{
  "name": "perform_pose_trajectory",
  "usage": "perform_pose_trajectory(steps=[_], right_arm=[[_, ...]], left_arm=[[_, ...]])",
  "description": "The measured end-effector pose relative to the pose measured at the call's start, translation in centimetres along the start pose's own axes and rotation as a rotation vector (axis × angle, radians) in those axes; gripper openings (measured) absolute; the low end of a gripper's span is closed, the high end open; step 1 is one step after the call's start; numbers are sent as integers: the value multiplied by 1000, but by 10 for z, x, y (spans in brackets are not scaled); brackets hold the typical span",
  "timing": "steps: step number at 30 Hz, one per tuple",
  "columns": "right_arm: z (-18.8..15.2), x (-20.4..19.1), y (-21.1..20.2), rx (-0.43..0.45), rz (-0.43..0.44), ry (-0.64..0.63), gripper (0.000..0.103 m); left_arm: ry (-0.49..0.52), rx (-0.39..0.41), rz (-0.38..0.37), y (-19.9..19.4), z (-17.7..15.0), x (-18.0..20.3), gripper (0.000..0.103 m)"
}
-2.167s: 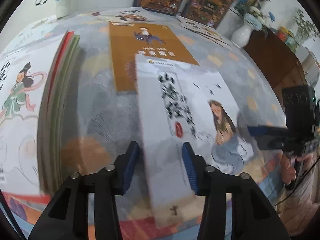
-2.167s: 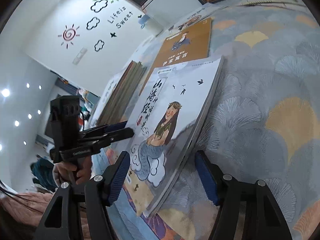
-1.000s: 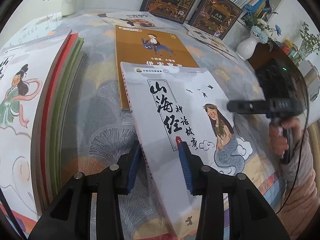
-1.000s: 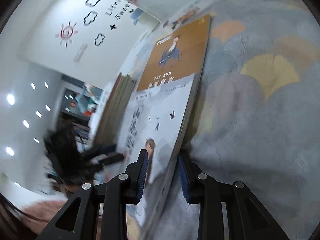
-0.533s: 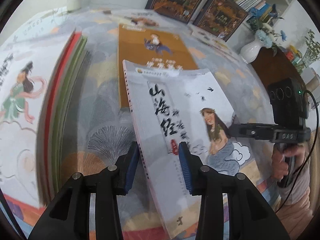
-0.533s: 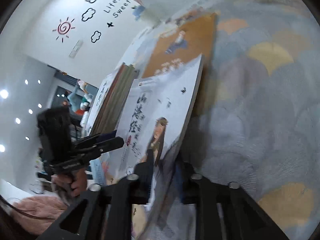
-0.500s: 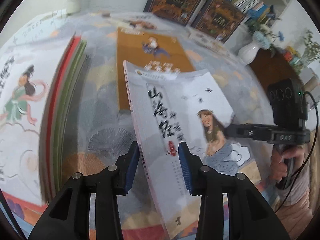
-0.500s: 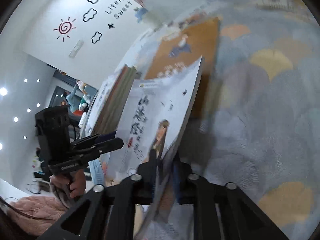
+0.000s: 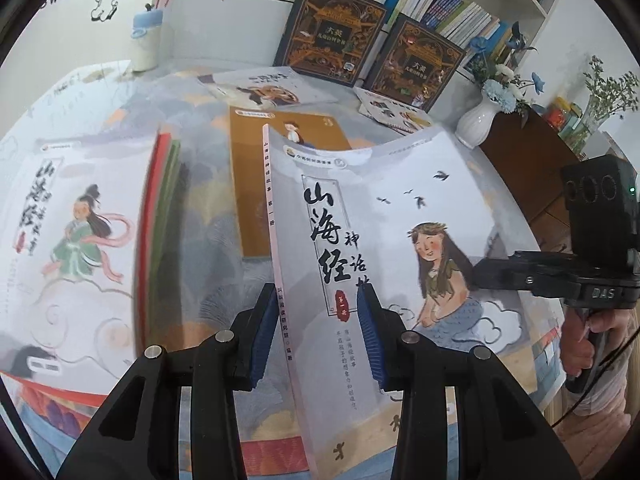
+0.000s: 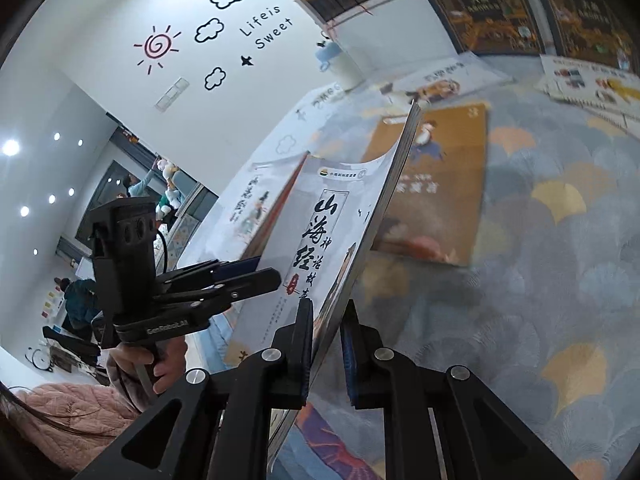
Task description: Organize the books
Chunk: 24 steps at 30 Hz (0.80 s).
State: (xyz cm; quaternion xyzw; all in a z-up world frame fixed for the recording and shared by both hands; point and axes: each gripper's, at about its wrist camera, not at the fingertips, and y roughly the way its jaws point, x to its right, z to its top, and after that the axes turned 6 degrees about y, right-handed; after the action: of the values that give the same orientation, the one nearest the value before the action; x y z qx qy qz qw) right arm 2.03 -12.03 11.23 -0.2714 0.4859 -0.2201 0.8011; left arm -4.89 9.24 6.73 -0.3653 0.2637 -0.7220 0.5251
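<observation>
Your left gripper (image 9: 316, 332) pinches the spine edge of the white mermaid book (image 9: 384, 216), and your right gripper (image 10: 326, 348) clamps its opposite edge. It hangs tilted above the orange book (image 9: 256, 176) ahead of both.

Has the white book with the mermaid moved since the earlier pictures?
Yes. The white mermaid book has been lifted off the table; its top edge now covers more of the flat orange book.

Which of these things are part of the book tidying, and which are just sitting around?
In the job:
- mermaid book, gripped by left tongs and right tongs
- stacked books
- orange book

Lying about:
- white vase
- blue-capped bottle
</observation>
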Motion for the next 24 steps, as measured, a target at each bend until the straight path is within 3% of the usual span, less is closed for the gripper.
perform_pose_trajectory(steps=[12, 24], right_arm=[[30, -61, 17, 1, 2, -135, 14], [77, -103, 105, -76, 94, -191, 14]], left_arm=[[-29, 71, 71, -38, 15, -44, 36], [-107, 130, 231, -72, 24, -123, 36]])
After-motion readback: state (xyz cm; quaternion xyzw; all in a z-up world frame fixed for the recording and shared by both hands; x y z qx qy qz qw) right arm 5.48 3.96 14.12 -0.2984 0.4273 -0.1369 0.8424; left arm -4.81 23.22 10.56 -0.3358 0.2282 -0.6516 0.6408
